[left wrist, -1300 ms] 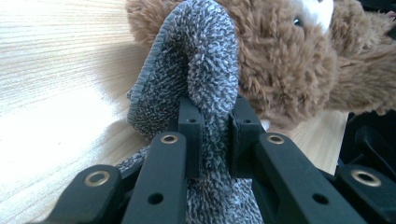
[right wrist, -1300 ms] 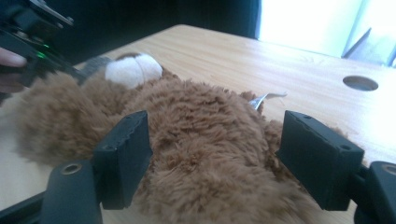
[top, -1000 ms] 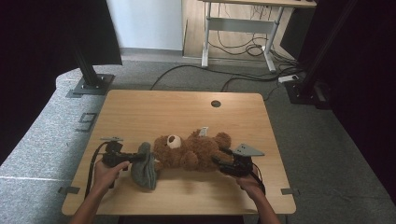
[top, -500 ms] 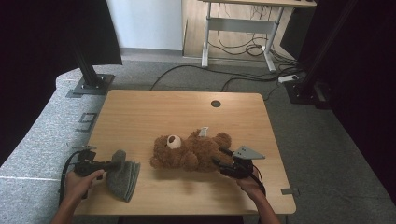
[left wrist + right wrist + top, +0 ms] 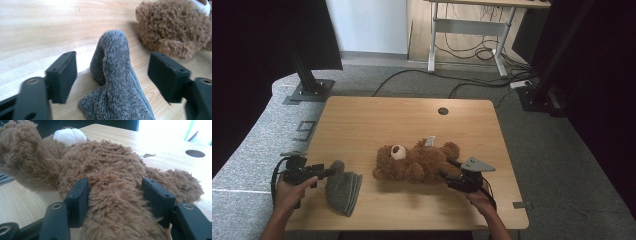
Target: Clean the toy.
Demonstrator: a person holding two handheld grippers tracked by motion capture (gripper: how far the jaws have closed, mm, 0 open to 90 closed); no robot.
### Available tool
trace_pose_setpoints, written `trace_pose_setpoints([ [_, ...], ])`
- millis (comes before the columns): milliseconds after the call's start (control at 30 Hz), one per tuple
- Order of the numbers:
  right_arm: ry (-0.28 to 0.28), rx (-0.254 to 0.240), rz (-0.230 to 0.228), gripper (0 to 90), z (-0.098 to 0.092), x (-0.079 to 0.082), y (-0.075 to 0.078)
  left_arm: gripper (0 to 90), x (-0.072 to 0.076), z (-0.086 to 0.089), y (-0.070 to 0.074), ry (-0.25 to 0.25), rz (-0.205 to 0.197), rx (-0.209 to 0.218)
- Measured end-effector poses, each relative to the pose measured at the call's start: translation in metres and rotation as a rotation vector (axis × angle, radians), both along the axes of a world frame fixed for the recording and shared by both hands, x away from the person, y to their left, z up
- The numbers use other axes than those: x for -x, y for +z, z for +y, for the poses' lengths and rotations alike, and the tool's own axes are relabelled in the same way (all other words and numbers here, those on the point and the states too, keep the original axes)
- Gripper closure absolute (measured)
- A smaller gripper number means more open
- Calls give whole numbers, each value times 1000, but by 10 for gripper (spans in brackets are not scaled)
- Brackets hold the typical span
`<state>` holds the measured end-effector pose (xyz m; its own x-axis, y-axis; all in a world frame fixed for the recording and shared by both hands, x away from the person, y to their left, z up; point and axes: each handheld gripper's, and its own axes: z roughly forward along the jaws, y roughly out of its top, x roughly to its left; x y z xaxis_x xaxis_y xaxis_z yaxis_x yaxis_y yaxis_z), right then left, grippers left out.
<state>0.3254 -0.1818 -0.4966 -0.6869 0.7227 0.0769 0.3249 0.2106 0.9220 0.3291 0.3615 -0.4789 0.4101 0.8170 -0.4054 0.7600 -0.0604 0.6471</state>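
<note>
I read the work in hand as taking the grey knit hat (image 5: pixel 343 186) off the teddy bear (image 5: pixel 417 162) — and that step looks done: the hat lies flat on the wooden table (image 5: pixel 382 120), left of the bear's head and apart from it. My left gripper (image 5: pixel 326 173) has just been opening its jaws; in the left gripper view they stand wide on either side of the hat's raised crown (image 5: pixel 113 72), the pads clear of the wool, so the hat is released though it sits between them. My right gripper (image 5: pixel 448 178) clamps the bear's leg, plush bulging between both pads (image 5: pixel 80 195) in the right gripper view. The bear lies on its back near the table's middle, head to the left, a small tag (image 5: pixel 429 142) beside it. What is left, as I judge it: back the left gripper away from the hat and let go of the bear. Room — the hat lies close to the near-left corner, its lower end near the front edge, so I would withdraw without dragging it. The far half of the table is bare but for a cable hole (image 5: pixel 442 111); plenty of space there.
</note>
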Motion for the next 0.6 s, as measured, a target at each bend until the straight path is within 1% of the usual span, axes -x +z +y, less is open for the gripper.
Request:
trace_pose_setpoints([
  [33, -1, -1, -1, 402, 0, 0, 0, 217, 0, -2, 3, 1, -11, -7],
  [100, 0, 2, -2, 402, 0, 0, 0, 215, 3, -9, 13, -5, -49, -8],
  [167, 0, 3, -3, 402, 0, 0, 0, 223, 4, -24, 26, -44, -82, 4],
  [233, 0, 3, -2, 402, 0, 0, 0, 226, 4, -39, 36, -82, -105, 11],
  [333, 1, 6, -4, 402, 1, 1, 0, 234, -3, -67, 49, -150, -122, 28],
  [400, 1, 7, -6, 402, 1, 1, 0, 238, -9, -83, 52, -177, -120, 21],
  [467, 2, 6, -8, 402, 1, 1, 0, 240, -16, -100, 50, -200, -106, 19],
  [533, 3, 7, -9, 402, 2, 1, -1, 241, -23, -118, 43, -227, -82, 9],
  [567, 3, 8, -10, 402, 2, 1, -1, 240, -29, -136, 33, -258, -53, -1],
  [600, 3, 8, -10, 402, 2, 1, -1, 239, -29, -136, 33, -258, -53, -1],
])
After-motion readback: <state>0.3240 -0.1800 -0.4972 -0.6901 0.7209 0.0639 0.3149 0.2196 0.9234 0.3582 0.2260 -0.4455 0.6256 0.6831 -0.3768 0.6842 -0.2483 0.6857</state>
